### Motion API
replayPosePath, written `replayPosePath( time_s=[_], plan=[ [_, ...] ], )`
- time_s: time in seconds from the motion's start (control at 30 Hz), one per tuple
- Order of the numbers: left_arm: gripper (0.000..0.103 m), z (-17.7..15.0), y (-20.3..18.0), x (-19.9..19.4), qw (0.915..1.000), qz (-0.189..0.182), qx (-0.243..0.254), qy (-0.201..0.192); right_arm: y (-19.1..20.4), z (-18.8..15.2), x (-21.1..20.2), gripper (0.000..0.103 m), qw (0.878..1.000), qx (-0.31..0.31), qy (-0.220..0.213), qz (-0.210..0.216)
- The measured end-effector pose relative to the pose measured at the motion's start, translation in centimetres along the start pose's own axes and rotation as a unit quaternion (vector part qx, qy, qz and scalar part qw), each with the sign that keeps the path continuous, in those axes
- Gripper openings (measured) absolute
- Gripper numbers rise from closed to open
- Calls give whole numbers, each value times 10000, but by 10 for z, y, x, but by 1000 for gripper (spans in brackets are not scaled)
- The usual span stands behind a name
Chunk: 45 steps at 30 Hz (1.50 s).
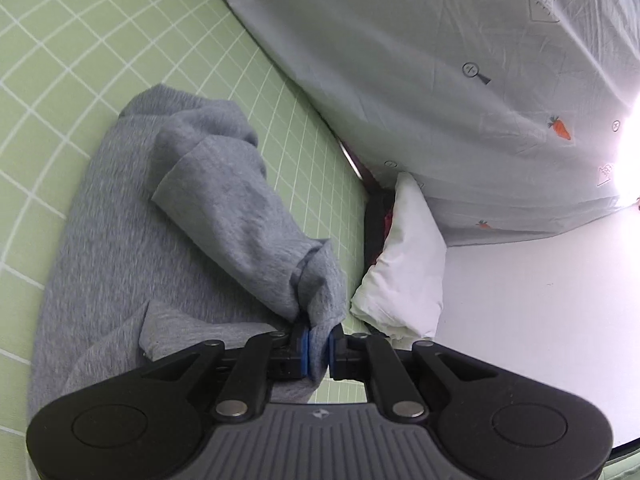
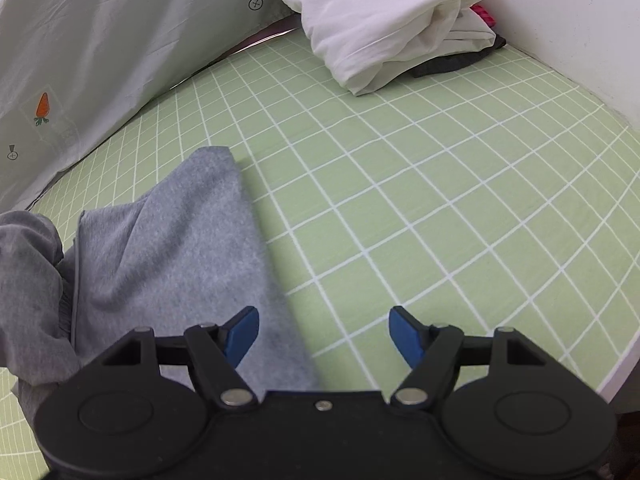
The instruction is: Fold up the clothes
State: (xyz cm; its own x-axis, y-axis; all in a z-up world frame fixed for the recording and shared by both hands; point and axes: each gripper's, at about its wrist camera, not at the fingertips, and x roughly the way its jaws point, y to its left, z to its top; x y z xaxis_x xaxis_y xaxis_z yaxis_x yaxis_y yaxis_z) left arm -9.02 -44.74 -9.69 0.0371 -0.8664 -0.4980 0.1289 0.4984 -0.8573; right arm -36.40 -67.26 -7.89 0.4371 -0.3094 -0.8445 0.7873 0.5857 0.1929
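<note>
Left hand-held gripper [image 1: 319,350] pinches the grey sweatshirt [image 1: 132,240] sleeve, stretching ahead and left of it, while the right hand-held gripper [image 2: 324,336] hovers spread wide over the garment's straight edge.

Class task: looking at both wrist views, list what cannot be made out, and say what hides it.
- Grey fleece garment: left view, type unclear; claw body covers its near part.
- Dark and pink items: right view, mostly hidden under the folded white cloth.
- Window area: left view, lost in glare.
</note>
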Motion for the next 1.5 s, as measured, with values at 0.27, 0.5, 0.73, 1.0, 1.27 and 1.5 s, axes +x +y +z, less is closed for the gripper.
replayPosePath(
  time_s=[0.27,0.5,0.73,1.0,1.27,1.5],
  plan=[
    [23,-17,-6,41,9982,584,-139,90,-42,19,11,73,10000,-2,52,-75],
    [72,-21,-32,25,9971,688,282,-139,-20,26,12,75,9996,-250,-29,123],
    [76,-22,-19,-30,9900,1211,359,-626,37,30,8,75,9956,-553,-63,750],
    [76,-34,18,-86,9863,1506,162,-651,115,20,11,79,9851,-366,301,1654],
    [76,-32,27,-105,9860,1511,257,-658,115,7,11,12,9761,122,452,2123],
    [76,-33,34,-103,9859,1573,353,-450,52,6,2,25,9938,381,274,1009]
  ],
)
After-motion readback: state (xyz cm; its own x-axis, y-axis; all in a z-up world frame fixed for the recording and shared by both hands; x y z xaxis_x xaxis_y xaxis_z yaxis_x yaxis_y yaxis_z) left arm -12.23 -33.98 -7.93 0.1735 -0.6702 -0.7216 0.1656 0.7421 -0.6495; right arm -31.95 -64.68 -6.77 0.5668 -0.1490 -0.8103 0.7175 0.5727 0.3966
